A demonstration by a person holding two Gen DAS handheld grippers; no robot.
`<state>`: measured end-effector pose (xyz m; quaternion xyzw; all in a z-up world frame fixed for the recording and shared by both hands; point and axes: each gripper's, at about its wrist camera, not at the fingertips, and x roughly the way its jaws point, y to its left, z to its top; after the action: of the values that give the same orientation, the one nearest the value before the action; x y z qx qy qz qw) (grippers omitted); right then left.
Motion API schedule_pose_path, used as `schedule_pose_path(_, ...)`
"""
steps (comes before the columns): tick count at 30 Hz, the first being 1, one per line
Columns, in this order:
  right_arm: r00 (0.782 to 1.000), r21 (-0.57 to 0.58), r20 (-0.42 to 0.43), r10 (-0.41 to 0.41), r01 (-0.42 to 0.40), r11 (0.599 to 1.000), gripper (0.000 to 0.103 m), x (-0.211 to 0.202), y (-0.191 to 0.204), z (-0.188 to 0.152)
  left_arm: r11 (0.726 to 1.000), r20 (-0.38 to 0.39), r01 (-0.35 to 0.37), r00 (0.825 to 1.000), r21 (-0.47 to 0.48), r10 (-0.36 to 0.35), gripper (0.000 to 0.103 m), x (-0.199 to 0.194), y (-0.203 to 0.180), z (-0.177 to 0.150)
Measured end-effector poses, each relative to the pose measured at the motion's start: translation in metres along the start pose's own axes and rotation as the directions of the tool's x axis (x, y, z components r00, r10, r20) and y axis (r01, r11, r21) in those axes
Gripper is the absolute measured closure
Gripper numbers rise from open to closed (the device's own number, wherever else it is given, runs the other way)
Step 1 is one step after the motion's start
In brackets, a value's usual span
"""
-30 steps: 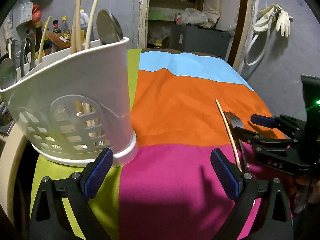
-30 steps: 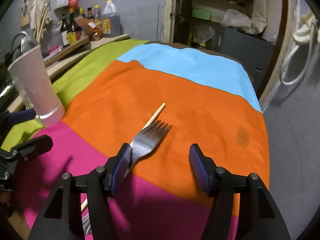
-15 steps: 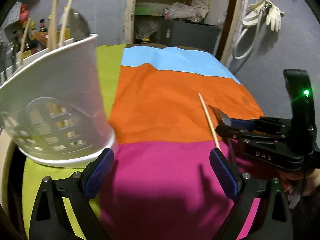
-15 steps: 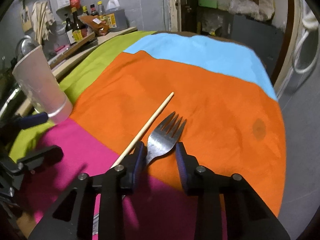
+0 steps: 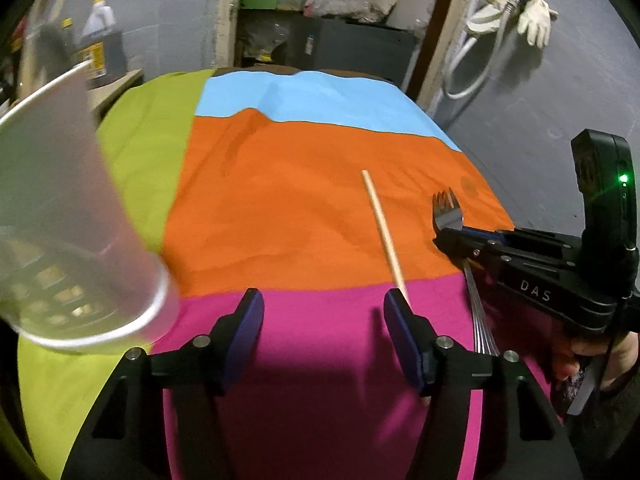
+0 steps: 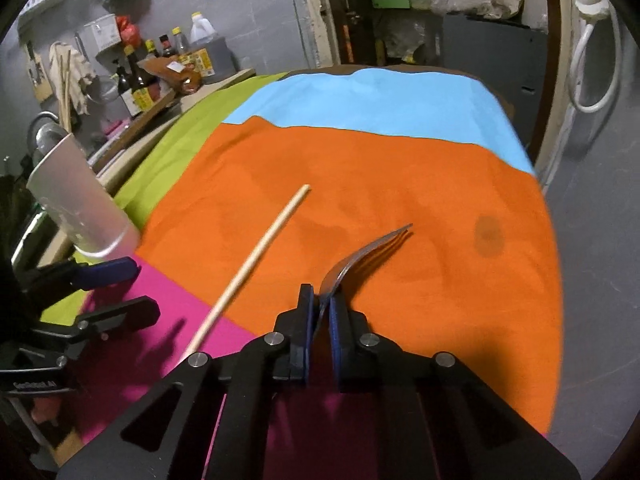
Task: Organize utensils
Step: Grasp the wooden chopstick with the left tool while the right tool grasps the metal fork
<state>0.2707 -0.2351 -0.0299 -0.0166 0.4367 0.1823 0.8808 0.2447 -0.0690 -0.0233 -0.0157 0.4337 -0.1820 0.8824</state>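
Observation:
My right gripper (image 6: pixel 320 300) is shut on the neck of a metal fork (image 6: pixel 360 254), lifted and turned on edge over the orange cloth. It shows from the side in the left wrist view (image 5: pixel 448 240), the fork (image 5: pixel 446 210) sticking out forward and its handle hanging behind. A wooden chopstick (image 6: pixel 256 254) lies on the cloth left of the fork; in the left wrist view the chopstick (image 5: pixel 384 228) runs down to my right finger. My left gripper (image 5: pixel 324 320) is open and empty over the magenta patch. The white utensil holder (image 5: pixel 72 220) stands at the left, blurred.
The table carries a patchwork cloth (image 5: pixel 280 200) of green, blue, orange and magenta. A side shelf with bottles (image 6: pixel 160 72) stands left of the table. A grey wall with a hose and gloves (image 5: pixel 516 16) is on the right, beyond the table edge.
My right gripper has closed on the fork and raised it off the cloth, turning it on edge. My left gripper has swung right, so the holder slid to the left edge, and narrowed somewhat.

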Motion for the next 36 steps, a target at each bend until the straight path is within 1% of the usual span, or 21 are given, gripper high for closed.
schedule_pose_path(3,1.0,0.023,0.0,-0.018,0.018,1.0,0.098,-0.003,-0.014,0.0,0.999,-0.031,0.038,0.999,0.024,-0.037,0.051,0.012,-0.01,0.011)
schedule_pose_path(8,1.0,0.076,0.002,-0.008,0.008,0.997,0.098,-0.006,-0.037,-0.002,0.996,-0.092,0.082,0.993,0.032,-0.079,0.068,0.036,-0.019,0.03)
schedule_pose_path(15,1.0,0.107,0.004,0.024,-0.025,0.994,0.098,-0.004,-0.048,0.001,0.994,-0.148,0.099,0.985,0.043,-0.091,0.081,0.061,-0.026,0.054)
schedule_pose_path(19,0.996,0.176,-0.008,0.09,-0.088,0.981,0.097,0.002,-0.062,0.005,0.995,-0.192,0.085,0.979,0.054,-0.073,0.092,0.07,-0.027,0.062)
schedule_pose_path(20,0.994,0.192,-0.012,0.106,-0.101,0.976,0.097,0.004,-0.065,0.006,0.995,-0.203,0.082,0.977,0.047,-0.071,0.096,0.072,-0.028,0.065)
schedule_pose_path(24,0.988,0.258,-0.02,0.151,-0.141,0.956,0.097,0.008,-0.074,0.011,0.992,-0.251,0.123,0.96,-0.006,-0.121,0.099,0.077,-0.019,0.071)
schedule_pose_path(26,0.989,0.266,-0.018,0.145,-0.135,0.954,0.098,0.008,-0.073,0.011,0.989,-0.267,0.14,0.953,-0.036,-0.145,0.101,0.078,-0.016,0.073)
schedule_pose_path(28,0.993,0.253,-0.006,0.118,-0.112,0.961,0.098,0.005,-0.067,0.009,0.984,-0.268,0.16,0.948,-0.072,-0.174,0.101,0.075,-0.011,0.072)
schedule_pose_path(29,0.993,0.252,0.002,0.116,-0.113,0.961,0.098,0.003,-0.065,0.008,0.982,-0.259,0.168,0.948,-0.087,-0.185,0.101,0.072,-0.009,0.071)
schedule_pose_path(32,0.987,0.291,0.04,0.152,-0.158,0.944,0.099,0.0,-0.063,0.004,0.974,-0.217,0.205,0.951,-0.095,-0.222,0.101,0.061,-0.007,0.067)
schedule_pose_path(35,0.983,0.305,0.089,0.159,-0.179,0.936,0.1,-0.007,-0.057,0.001,0.971,-0.159,0.224,0.959,-0.082,-0.234,0.101,0.045,-0.007,0.061)
schedule_pose_path(36,0.982,0.298,0.111,0.152,-0.179,0.938,0.1,-0.011,-0.053,0.0,0.971,-0.129,0.229,0.963,-0.071,-0.236,0.101,0.037,-0.007,0.059)
